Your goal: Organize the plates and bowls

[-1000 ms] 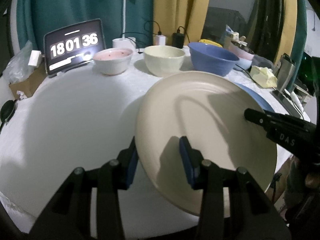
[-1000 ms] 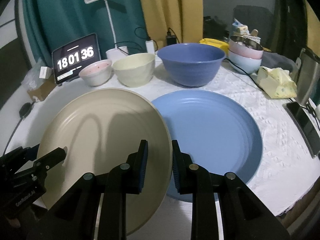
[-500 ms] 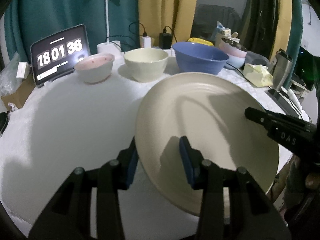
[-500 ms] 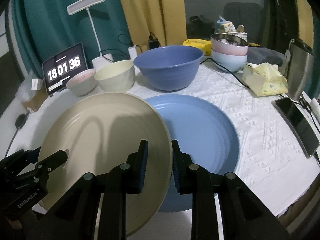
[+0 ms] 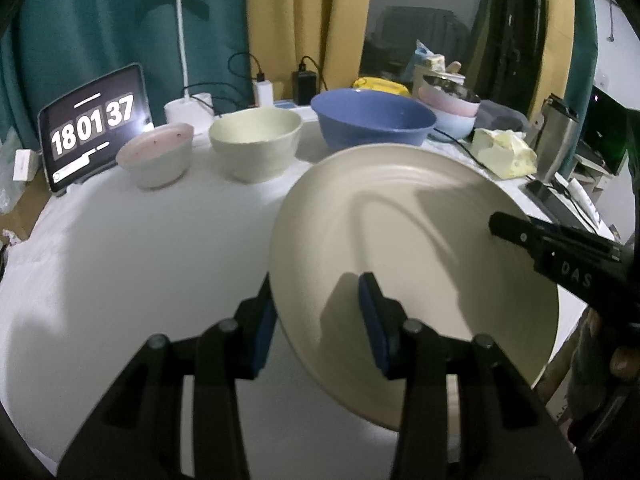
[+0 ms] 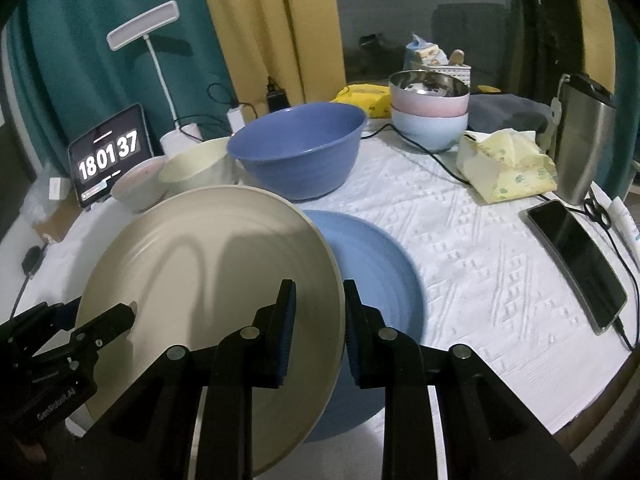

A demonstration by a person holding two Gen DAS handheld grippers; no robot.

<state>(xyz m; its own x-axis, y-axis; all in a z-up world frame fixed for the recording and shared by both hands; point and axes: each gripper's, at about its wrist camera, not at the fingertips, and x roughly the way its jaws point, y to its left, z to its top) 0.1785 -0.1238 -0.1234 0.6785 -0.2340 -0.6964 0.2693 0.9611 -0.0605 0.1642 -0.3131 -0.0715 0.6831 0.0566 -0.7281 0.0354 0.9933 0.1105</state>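
You hold the cream plate point(image 5: 416, 264) by opposite rims: your left gripper point(image 5: 320, 312) clamps its near-left edge between narrow jaws, and your right gripper point(image 6: 318, 316) clamps its right edge the same way. Below the right jaws, partly under the raised plate, lies the blue plate point(image 6: 376, 264). Ahead of both stand the blue bowl point(image 6: 298, 148), cream bowl point(image 5: 256, 142) and pink bowl point(image 5: 156, 154).

White-clothed table point(image 6: 460, 240): blue plate point(image 6: 376, 264), blue bowl point(image 6: 298, 148), cream bowl point(image 5: 256, 142), pink bowl point(image 5: 156, 154), phone point(image 6: 576, 264).
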